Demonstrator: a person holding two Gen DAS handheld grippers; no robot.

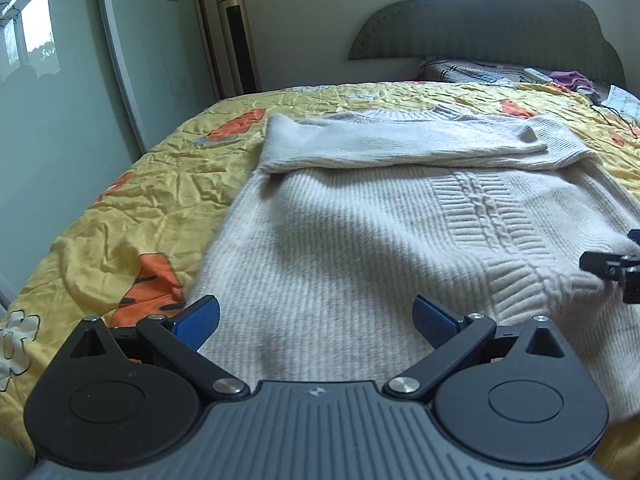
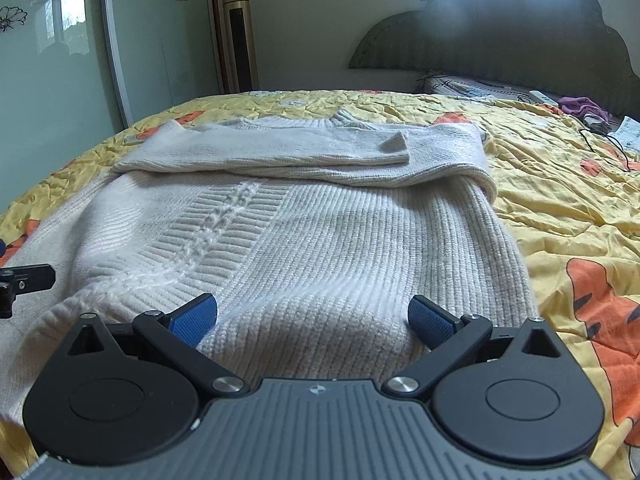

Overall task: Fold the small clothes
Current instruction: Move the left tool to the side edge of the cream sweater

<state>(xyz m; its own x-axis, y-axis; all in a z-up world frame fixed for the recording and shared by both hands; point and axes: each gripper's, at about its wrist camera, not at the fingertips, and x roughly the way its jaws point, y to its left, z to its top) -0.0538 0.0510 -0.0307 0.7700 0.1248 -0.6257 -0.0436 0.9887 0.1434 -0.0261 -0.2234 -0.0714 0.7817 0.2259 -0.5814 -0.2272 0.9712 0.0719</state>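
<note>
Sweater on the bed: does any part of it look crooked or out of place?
Mostly neat. The sweater lies flat with both sleeves folded across the chest. One small oddity: the upper sleeve's cuff has a corner turned up. The quilt beneath is wrinkled.

- One cream knit sweater [image 1: 360, 232] lay on the bed.
- One yellow quilt [image 1: 132, 196] covered it.
- Two grippers were there: left gripper [image 1: 316, 320], right gripper [image 2: 312, 316].
- One tower fan [image 1: 236, 36] stood by the wall.
- One headboard [image 1: 500, 20] stood behind.
</note>
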